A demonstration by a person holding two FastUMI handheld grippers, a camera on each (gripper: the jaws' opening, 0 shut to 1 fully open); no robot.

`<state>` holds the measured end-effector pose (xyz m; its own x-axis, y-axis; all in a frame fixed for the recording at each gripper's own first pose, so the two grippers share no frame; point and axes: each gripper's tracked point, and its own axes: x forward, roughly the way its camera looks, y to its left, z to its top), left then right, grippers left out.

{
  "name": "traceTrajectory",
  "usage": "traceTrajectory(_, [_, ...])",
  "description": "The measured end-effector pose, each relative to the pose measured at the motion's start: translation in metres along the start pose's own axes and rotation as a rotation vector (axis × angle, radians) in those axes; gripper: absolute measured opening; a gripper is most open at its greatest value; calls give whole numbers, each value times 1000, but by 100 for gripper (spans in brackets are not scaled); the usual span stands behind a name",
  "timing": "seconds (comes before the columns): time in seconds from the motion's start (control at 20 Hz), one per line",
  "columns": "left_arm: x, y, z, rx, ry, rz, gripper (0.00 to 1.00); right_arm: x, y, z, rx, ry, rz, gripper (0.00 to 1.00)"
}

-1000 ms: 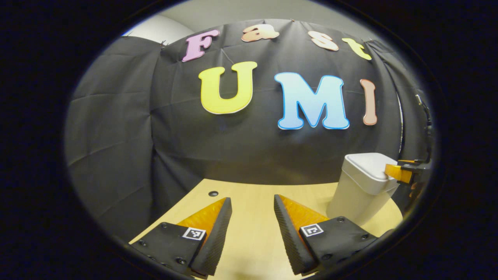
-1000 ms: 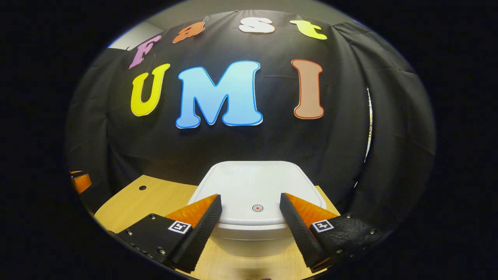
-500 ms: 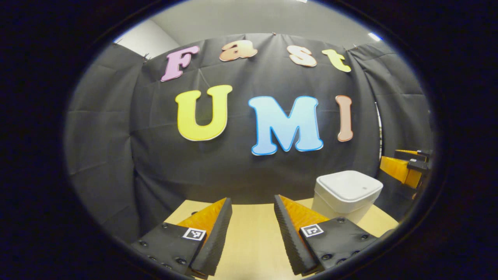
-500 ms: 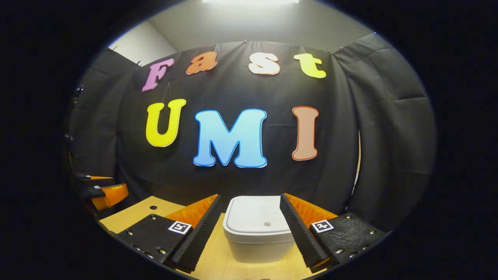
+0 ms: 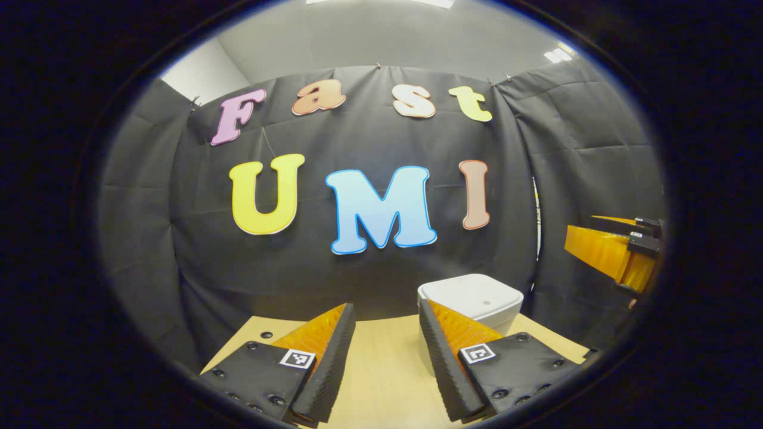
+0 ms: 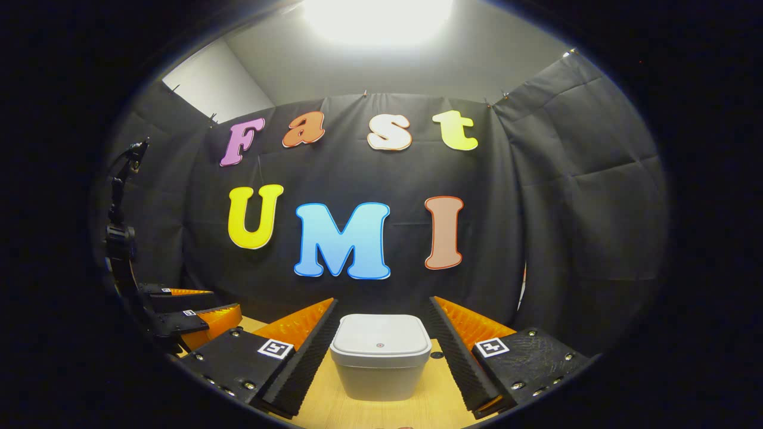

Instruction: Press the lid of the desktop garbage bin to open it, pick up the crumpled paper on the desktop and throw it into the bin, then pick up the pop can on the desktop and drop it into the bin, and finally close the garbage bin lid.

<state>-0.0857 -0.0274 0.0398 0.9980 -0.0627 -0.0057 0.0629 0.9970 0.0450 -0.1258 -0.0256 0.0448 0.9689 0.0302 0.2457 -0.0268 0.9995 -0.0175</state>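
The small white plastic garbage bin (image 6: 380,356) stood upright on the pale wooden tabletop (image 6: 441,405) with its flat lid (image 6: 380,340) shut, near the black cloth wall. In the right gripper view the right gripper (image 6: 381,348) was held off the bin, jaws apart and empty, the bin seen between them. In the left gripper view the left gripper (image 5: 386,342) hung above the tabletop, jaws likewise apart and empty, the bin just right of them.

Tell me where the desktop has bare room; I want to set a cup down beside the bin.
Bare patches: the light wooden desktop between the left gripper and the black cloth wall, and the strip before the closed white plastic garbage bin. It is crowded where the right gripper frames the bin.
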Motion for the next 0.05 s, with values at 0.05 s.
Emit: traceTrajectory(0.05, [-3,-16,1,-2,-2,19,81,-3,-15,-1,-4,-12,7,95])
